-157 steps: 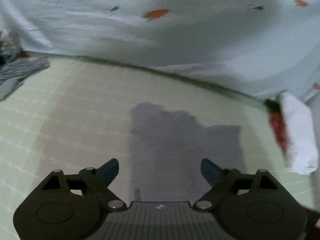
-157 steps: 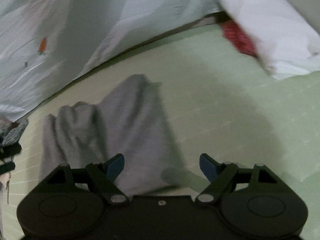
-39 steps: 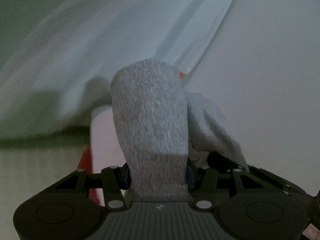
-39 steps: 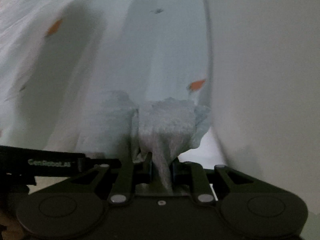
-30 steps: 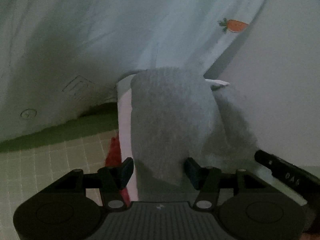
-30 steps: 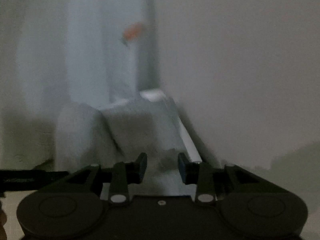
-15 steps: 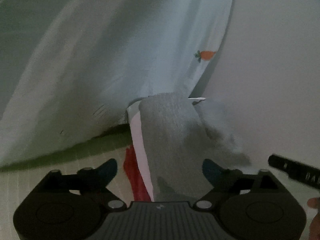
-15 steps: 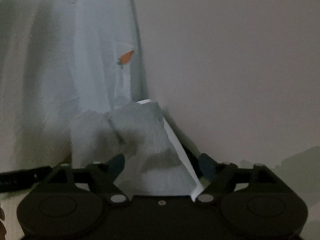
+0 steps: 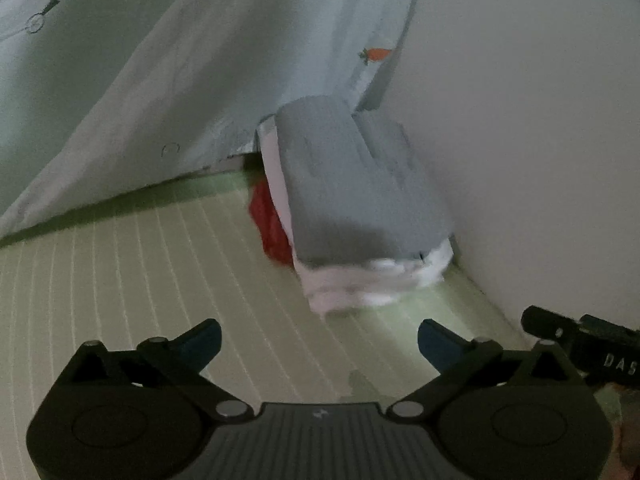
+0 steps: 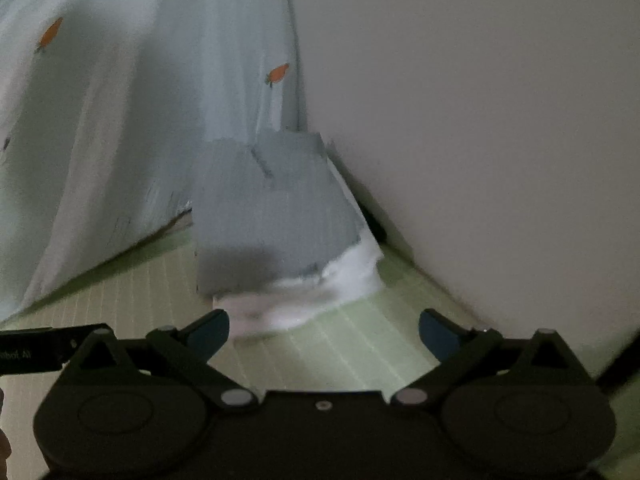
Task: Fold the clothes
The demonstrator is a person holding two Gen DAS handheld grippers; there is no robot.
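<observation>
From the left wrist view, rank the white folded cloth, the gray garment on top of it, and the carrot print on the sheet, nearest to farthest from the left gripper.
Measured from the open left gripper:
1. White folded cloth, just ahead, bottom of the stack.
2. Gray garment, on top, stretching back toward the corner.
3. Carrot print, high on the hanging sheet, behind the stack.

— How many folded garments are in the stack at the mat's far corner?

— Three that I can tell apart: one grey garment (image 9: 352,196) on top, one white garment (image 9: 372,276) under it, and one red garment (image 9: 270,220) poking out at the stack's left side. The right wrist view shows only the grey (image 10: 272,208) and the white (image 10: 316,292).

— Grippers?

— Two: the left gripper (image 9: 318,338) and the right gripper (image 10: 324,330), each with two blue-tipped fingers spread apart and nothing between them.

— And the rest?

— One green mat (image 9: 140,280), one pale curtain (image 9: 180,60) along its far edge, one carrot print (image 9: 376,54) in the left view — two in the right.
</observation>
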